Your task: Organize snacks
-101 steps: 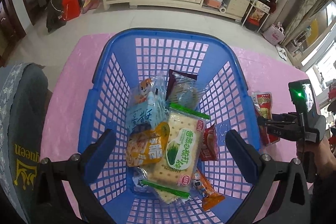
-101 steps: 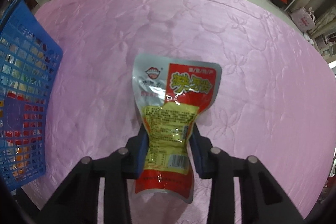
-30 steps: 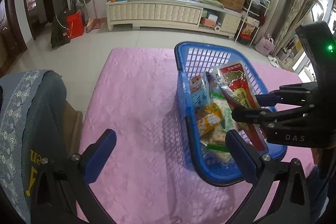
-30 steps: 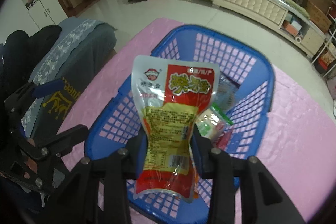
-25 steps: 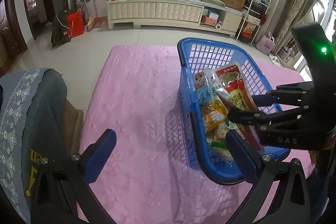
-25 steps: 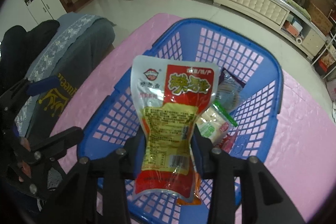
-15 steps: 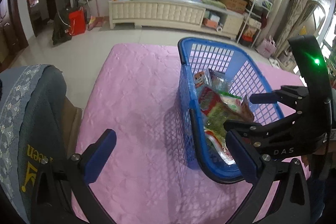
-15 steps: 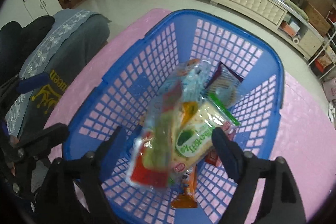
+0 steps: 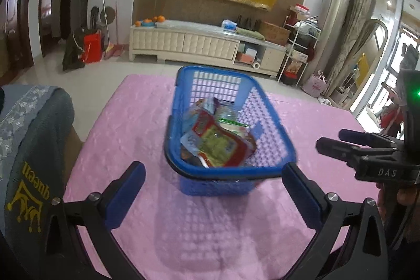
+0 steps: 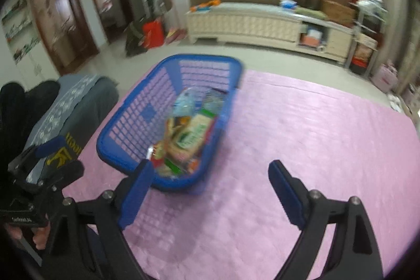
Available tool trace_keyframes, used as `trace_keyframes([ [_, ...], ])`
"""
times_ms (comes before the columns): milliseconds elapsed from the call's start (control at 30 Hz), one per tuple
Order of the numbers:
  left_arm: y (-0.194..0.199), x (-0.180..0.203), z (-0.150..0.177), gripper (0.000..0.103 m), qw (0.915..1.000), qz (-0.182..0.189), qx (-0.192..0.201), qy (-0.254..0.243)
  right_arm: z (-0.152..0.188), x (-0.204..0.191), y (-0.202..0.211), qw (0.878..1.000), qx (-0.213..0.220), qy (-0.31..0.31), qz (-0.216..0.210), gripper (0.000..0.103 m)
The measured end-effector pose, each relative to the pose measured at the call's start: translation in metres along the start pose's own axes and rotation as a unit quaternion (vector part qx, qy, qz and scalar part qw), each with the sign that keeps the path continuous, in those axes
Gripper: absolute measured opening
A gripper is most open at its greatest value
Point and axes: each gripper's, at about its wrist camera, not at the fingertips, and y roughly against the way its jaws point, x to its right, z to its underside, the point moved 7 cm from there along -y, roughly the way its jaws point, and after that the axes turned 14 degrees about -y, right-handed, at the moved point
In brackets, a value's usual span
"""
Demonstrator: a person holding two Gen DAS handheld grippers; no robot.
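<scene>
A living room with a yellow cloth on the far wall and a long cream cabinet (image 9: 199, 43) is seen, and in front of it a wide table is covered by a quilted pink cloth (image 9: 136, 127). On this cloth a blue plastic basket with grid holes (image 9: 223, 175) is set, and all the snack packs that can be seen are piled inside it. A red and yellow foil snack pack (image 9: 218, 141) is laid on top of the pile. No snacks are seen left on the cloth, so the job looks nearly done or done. The left gripper (image 9: 214, 190) is held wide apart and empty. The right gripper (image 10: 210, 183) is being opened, with nothing between its jaws.
</scene>
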Motion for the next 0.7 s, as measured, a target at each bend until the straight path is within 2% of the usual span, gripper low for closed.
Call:
trace_keyframes([
  [100, 0.022, 0.019, -0.003, 0.103, 0.9996, -0.007, 0.028, -0.001, 0.010, 0.018, 0.026, 0.999, 0.031, -0.025, 0.009, 0.093],
  [200, 0.052, 0.037, -0.008, 0.103, 0.9971, -0.020, 0.072, -0.008, 0.018, 0.034, 0.059, 0.997, 0.068, -0.036, 0.024, 0.102],
  [367, 0.084, 0.065, -0.019, 0.103, 0.9932, -0.050, 0.097, -0.041, 0.021, 0.039, 0.119, 0.991, 0.132, -0.017, 0.033, 0.103],
  [467, 0.108, 0.077, -0.023, 0.103, 0.9886, -0.066, 0.126, -0.048, 0.023, 0.043, 0.149, 0.986, 0.164, -0.011, 0.034, 0.103],
  [700, 0.157, 0.107, -0.025, 0.103, 0.9822, -0.067, 0.163, -0.064, 0.032, 0.050, 0.195, 0.977, 0.208, -0.026, 0.028, 0.103],
])
